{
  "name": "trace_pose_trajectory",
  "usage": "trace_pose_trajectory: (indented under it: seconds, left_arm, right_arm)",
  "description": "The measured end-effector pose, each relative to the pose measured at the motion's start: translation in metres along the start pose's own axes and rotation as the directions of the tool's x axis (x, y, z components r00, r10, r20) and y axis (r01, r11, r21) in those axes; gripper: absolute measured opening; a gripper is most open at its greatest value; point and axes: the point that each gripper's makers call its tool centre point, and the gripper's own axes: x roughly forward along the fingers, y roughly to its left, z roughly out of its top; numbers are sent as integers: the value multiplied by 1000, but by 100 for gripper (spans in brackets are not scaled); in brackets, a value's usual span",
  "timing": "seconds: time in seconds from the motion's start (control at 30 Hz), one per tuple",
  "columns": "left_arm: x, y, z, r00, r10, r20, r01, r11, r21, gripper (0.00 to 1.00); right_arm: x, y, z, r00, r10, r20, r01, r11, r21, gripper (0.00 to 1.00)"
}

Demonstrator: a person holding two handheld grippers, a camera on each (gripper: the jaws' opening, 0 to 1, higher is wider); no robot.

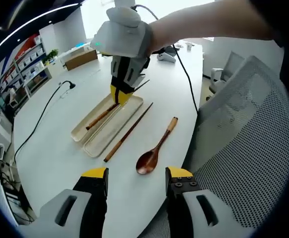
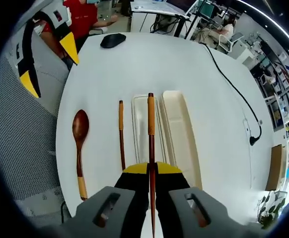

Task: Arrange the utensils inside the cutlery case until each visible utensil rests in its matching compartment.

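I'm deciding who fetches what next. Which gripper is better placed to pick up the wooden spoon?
Left. The left gripper is open and the spoon lies just ahead of its jaws on the table. The right gripper is shut on a chopstick over the case.

White round table (image 2: 194, 64), black mouse (image 2: 112, 40), black cable (image 1: 37, 120), grey mesh chair (image 1: 249, 144).

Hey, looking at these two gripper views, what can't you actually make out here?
- Left gripper view: the right gripper hides the far end of the cutlery case, so whether the chopstick it holds touches the case is unclear.
- Right gripper view: that chopstick hides part of the case floor.
- Right gripper view: the spoon handle end is partly behind the right gripper's body.
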Motion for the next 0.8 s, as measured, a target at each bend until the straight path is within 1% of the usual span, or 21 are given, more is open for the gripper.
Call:
trace_pose_trajectory:
  seconds: [0.17,0.33,0.47,0.63,0.7,0.8]
  left_arm:
    - [1,-4,1,1000,-23,0,23,1000,10,48]
    - [2,-4,-1,1000,-26,-11,26,1000,6,48]
    - [1,-4,0,1000,-25,-4,25,1000,-4,48]
    - [1,-3,-4,1000,-24,-19,24,1000,1,48]
    - [1,-4,-3,1000,-26,-14,26,1000,1,48]
    - [1,-4,-2,1000,-27,-12,27,1000,-2,48]
  right_arm:
    - [2,-9,0,1000,-8,-5,8,1000,2,0]
    - [4,-15,1,1000,-8,-12,8,1000,-10,0]
    - [7,-20,4,1000,-4,-14,4,1000,-18,0]
    - [12,-31,9,1000,-3,-26,2,999,-49,0]
    - [14,-35,9,999,-2,-41,-1,998,-69,0]
    - [16,-41,10,999,0,-49,-4,997,-71,0]
